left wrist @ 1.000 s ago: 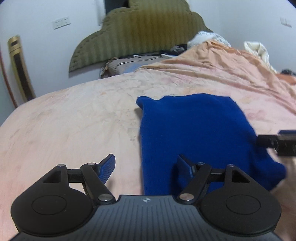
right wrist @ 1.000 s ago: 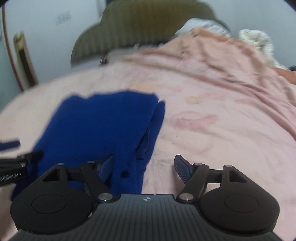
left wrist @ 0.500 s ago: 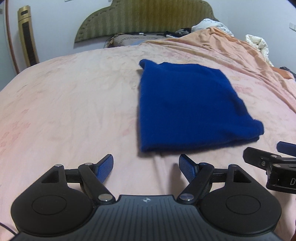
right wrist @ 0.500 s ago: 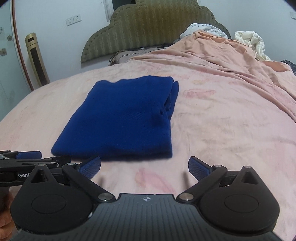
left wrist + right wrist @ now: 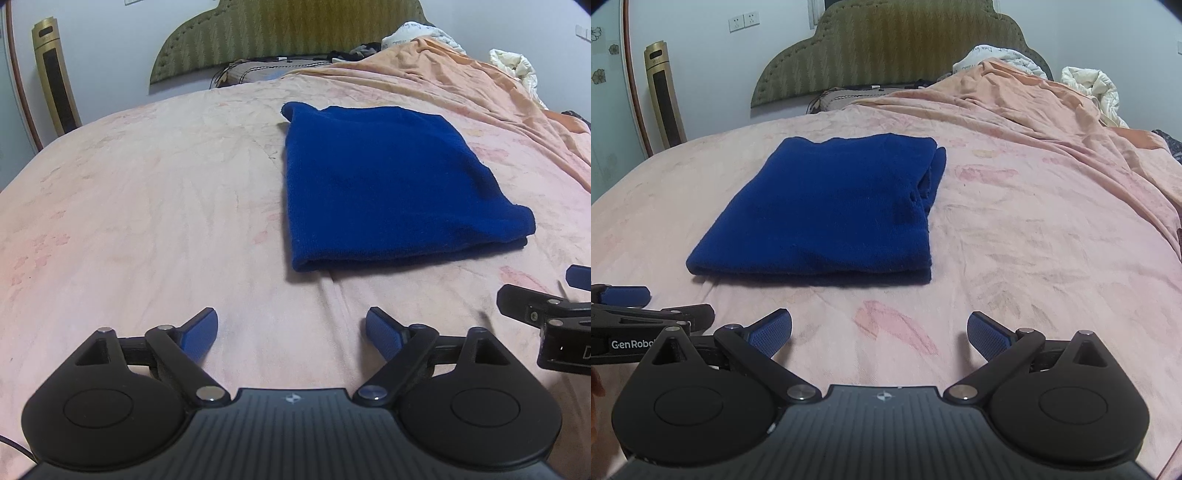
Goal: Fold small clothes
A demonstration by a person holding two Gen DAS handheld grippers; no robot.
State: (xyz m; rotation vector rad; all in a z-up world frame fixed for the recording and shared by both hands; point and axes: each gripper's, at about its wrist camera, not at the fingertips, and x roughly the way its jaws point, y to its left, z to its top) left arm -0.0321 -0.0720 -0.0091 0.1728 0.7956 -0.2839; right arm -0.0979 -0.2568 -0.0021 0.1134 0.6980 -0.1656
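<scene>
Mid-bed [image 5: 1052, 229], toward the headboard edge: cloth [image 5: 827, 210] lies folded flat. My left claw [image 5: 291, 332] and right claw [image 5: 879, 330] hover spread, empty, short of it. Risk: loose right-side layers may slip if nudged.

Pink-sheeted bed [image 5: 147, 206], scalloped olive headboard [image 5: 905, 51], gold tower fan [image 5: 663, 96] against pale wall [image 5: 110, 44].

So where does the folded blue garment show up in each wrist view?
Left wrist: blue garment lies right of centre, beyond the open left gripper.
Right wrist: blue garment lies left of centre, beyond the open right gripper.
Shared landmark: the green headboard behind the bed.
</scene>
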